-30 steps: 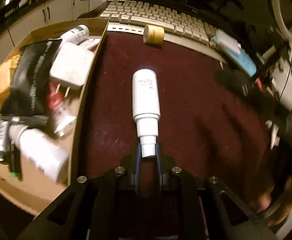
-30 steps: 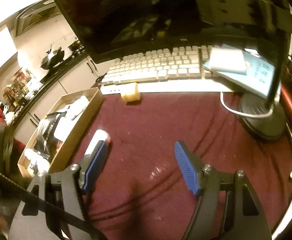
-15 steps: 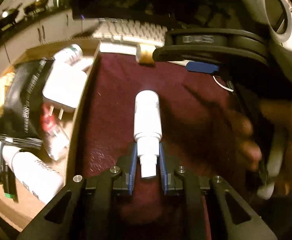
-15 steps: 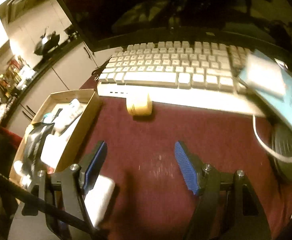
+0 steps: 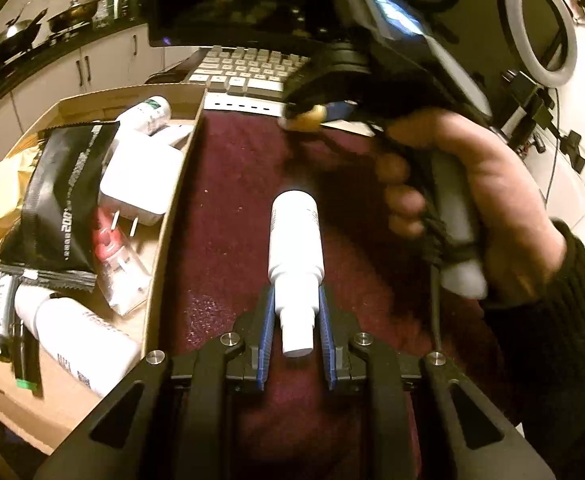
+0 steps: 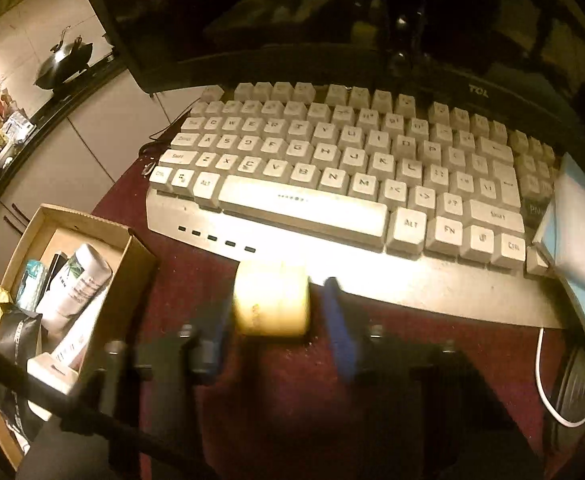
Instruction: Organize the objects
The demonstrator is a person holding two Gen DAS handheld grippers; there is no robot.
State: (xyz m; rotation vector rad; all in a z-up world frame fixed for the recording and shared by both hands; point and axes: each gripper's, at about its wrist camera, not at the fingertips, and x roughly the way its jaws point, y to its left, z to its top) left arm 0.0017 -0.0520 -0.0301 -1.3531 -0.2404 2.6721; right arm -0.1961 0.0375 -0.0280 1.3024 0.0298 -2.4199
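On the desk (image 5: 228,208), a spray bottle (image 5: 295,240) lies at six o'clock. The cardboard box (image 5: 164,240) sits at nine, the keyboard (image 6: 332,176) at twelve, a small jar (image 6: 270,300) just before it.
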